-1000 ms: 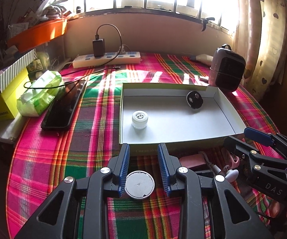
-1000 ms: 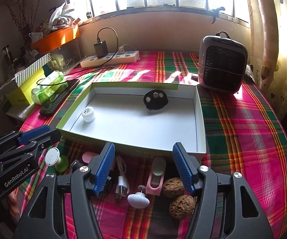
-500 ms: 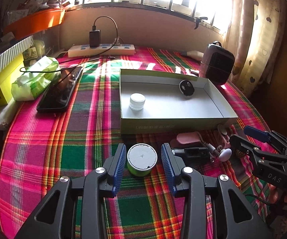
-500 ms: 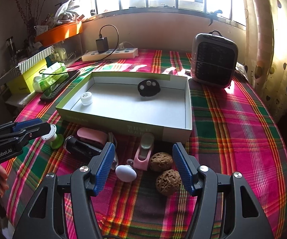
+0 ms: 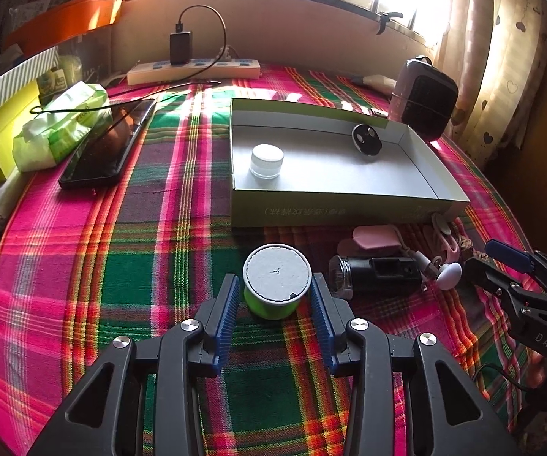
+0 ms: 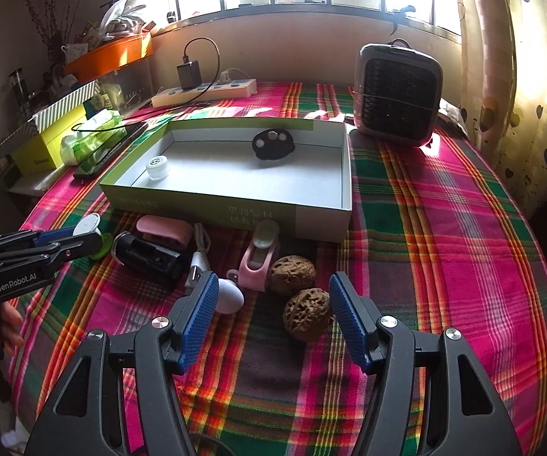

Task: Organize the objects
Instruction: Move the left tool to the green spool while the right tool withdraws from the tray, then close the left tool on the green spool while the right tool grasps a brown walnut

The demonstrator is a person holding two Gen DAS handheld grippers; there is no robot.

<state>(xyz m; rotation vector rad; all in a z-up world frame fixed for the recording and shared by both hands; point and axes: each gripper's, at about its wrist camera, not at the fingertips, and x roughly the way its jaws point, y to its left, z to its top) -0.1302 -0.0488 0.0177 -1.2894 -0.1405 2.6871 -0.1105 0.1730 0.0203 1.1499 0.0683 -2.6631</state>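
Left hand-held gripper [image 5: 276,306] low over the plaid tabletop [image 5: 129,266], jaws just opened wider and now apart, blue pads flanking the green-bodied, white-topped spool [image 5: 276,285] with slim gaps either side; spool standing on the cloth, not clamped. Right hand-held gripper [image 6: 273,317] spread wide and empty, hovering above the clutter in front of the box. Between its fingers, at 12 o'clock: a walnut [image 6: 307,313] close to the right pad, a second walnut [image 6: 292,274] just beyond, touching or nearly so. At 11 o'clock, a pink clip-like gadget [image 6: 260,256], a white egg-shaped knob [image 6: 230,295] beside the left pad, a white plug with cable [image 6: 197,262], a black cylindrical device [image 6: 148,254] and a pink case [image 6: 165,228] behind it. Farther at 12 o'clock, the shallow green-sided cardboard box [image 6: 311,216] holding a small white-capped jar [image 6: 157,167] near its left wall and a black disc [image 6: 272,144] leaning at the far wall. At 1 o'clock, a small heater [image 6: 397,95]; at 10 o'clock, a phone [image 5: 108,144], tissue pack [image 5: 60,129] and power strip [image 5: 193,70].
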